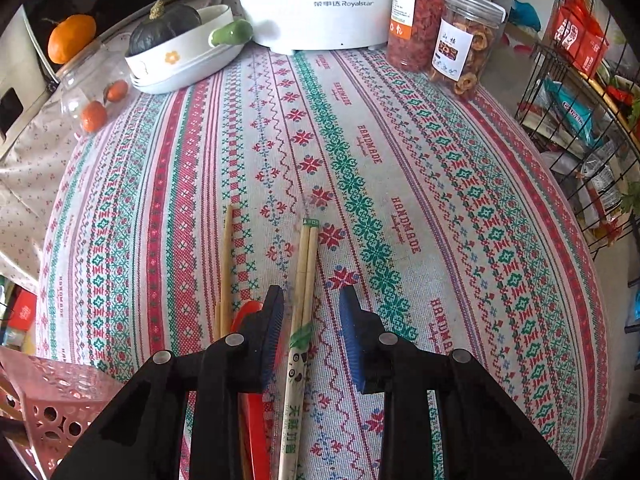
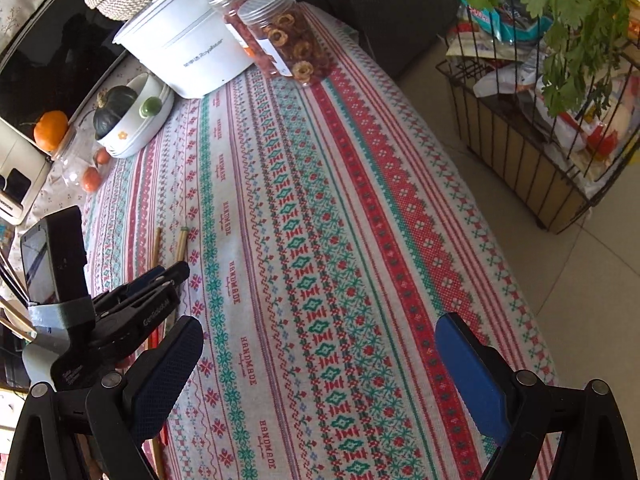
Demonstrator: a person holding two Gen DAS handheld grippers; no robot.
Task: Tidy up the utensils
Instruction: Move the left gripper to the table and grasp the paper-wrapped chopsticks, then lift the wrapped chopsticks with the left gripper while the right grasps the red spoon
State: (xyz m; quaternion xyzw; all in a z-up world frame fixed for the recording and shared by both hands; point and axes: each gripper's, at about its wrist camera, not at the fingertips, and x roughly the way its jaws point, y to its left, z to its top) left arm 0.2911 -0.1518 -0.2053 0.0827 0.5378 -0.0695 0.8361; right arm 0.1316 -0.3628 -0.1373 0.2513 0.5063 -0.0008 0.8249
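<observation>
A pair of wrapped bamboo chopsticks (image 1: 305, 280) lies on the patterned tablecloth, running between the fingers of my left gripper (image 1: 311, 340), which is open around them without closing. A second pair of bare chopsticks (image 1: 226, 272) lies to the left, beside a red utensil (image 1: 252, 400) partly hidden under the left finger. A pink perforated basket (image 1: 48, 400) sits at the lower left. My right gripper (image 2: 320, 376) is open and empty above the cloth; the left gripper (image 2: 132, 300) and both chopstick pairs' tips (image 2: 182, 244) show at its left.
A white Royalstar cooker (image 1: 316, 4), two jars of dried fruit (image 1: 464, 44) and a bowl with a squash (image 1: 180, 48) stand at the table's far edge. A clear jar of small oranges (image 1: 96, 96) is far left. A wire rack (image 2: 540, 140) stands on the floor to the right.
</observation>
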